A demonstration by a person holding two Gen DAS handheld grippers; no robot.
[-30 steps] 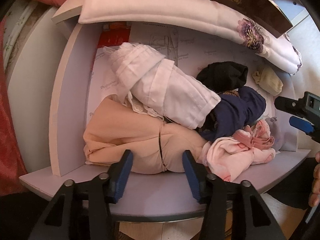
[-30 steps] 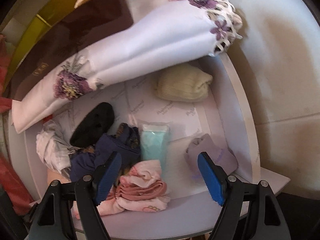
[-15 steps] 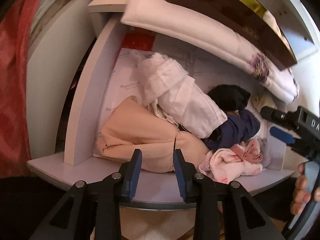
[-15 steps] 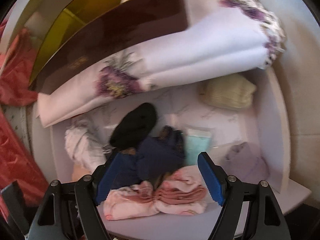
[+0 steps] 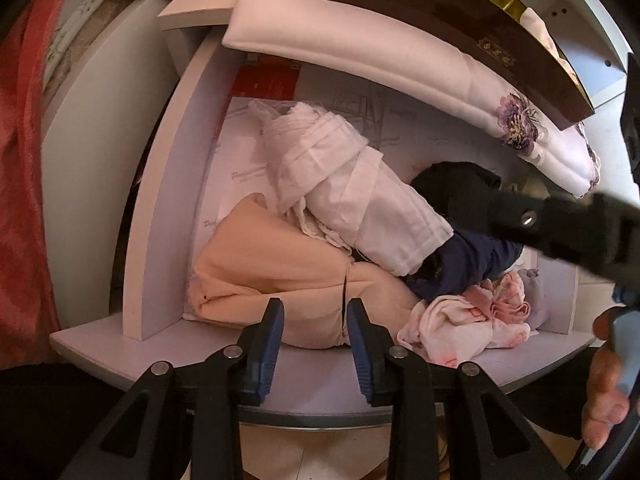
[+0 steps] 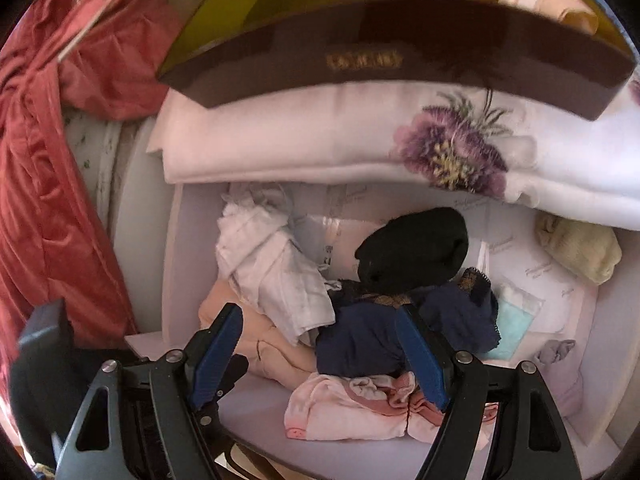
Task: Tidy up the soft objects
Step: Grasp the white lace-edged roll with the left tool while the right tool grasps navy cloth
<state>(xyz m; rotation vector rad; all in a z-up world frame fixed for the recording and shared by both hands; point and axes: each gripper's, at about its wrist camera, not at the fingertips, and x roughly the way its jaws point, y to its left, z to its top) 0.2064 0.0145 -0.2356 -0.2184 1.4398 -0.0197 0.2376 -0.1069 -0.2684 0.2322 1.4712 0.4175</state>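
A peach rolled bundle [image 5: 272,264] lies at the front left of the shelf compartment, with a white rolled garment [image 5: 360,188] leaning on it. My left gripper [image 5: 316,320] has its blue pads narrowed on the bundle's front edge, peach fabric between them. To the right are a black piece [image 6: 416,248], a navy garment [image 6: 360,340] and a pink garment [image 6: 352,408]. My right gripper [image 6: 320,356] stands wide open just before the navy garment, holding nothing. In the left wrist view it shows blurred at the right [image 5: 560,224].
A folded floral sheet [image 6: 320,136] and a brown box [image 6: 400,60] lie on the shelf above. A cream sock [image 6: 576,252], a pale blue packet [image 6: 516,320] and a lilac sock [image 6: 556,350] sit at the right. A white divider [image 5: 168,200] bounds the left; red cloth [image 6: 48,200] hangs beyond.
My left jaws have narrowed from wide apart onto the peach bundle's front. The right gripper has swung left, from the lilac sock's side to the navy garment, and rolled.
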